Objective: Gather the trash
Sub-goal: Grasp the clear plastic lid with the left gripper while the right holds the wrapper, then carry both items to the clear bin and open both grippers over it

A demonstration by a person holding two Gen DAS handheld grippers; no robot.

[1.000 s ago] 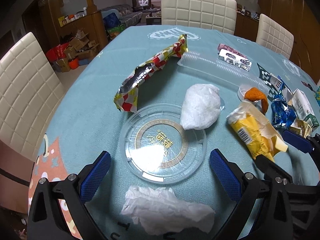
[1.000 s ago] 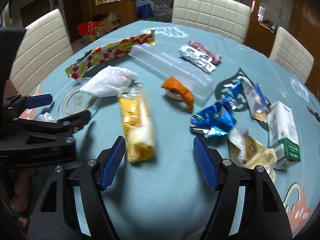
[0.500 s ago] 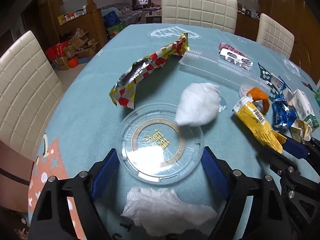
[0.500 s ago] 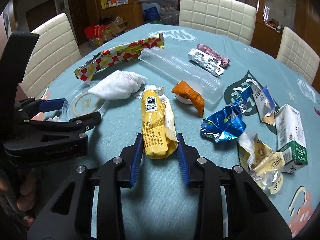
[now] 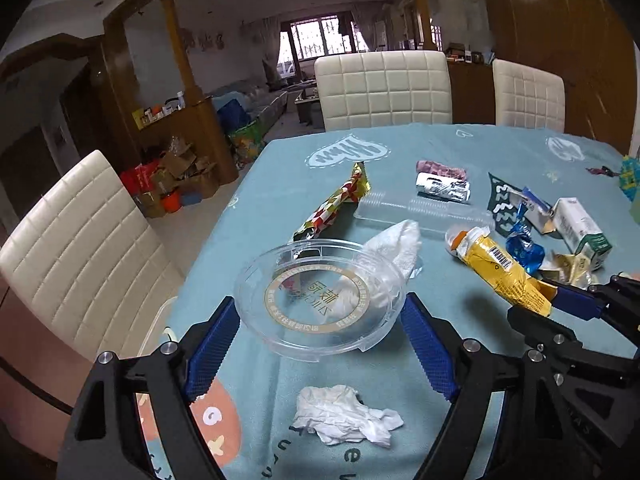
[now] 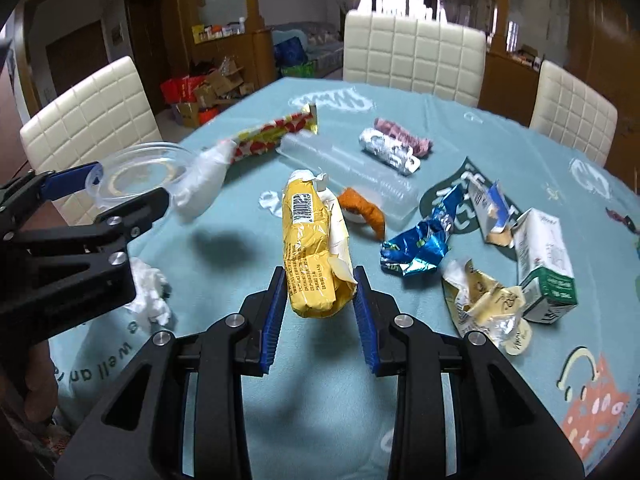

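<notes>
Your left gripper [image 5: 322, 332]: matte black plastic frame, silver screw heads at finger pivots, ribbed blue pads [image 5: 210, 354]. Your right gripper [image 6: 320, 300]: same black frame, silver screws, blue pads [image 6: 366, 316].

Yellow wrapper [image 6: 310, 252] in right gripper [image 6: 320, 292]

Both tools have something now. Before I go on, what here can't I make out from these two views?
- Any bin: in neither view, so the drop spot is unknown.
- Tissue wad: motion-blurred in the right view, half behind the clear lid in the left.
- Crumpled tissue: partly behind the left tool in the right view.
- Yellow wrapper: underside hidden; near end covered by the right tool.
- Carton print: too small.
</notes>
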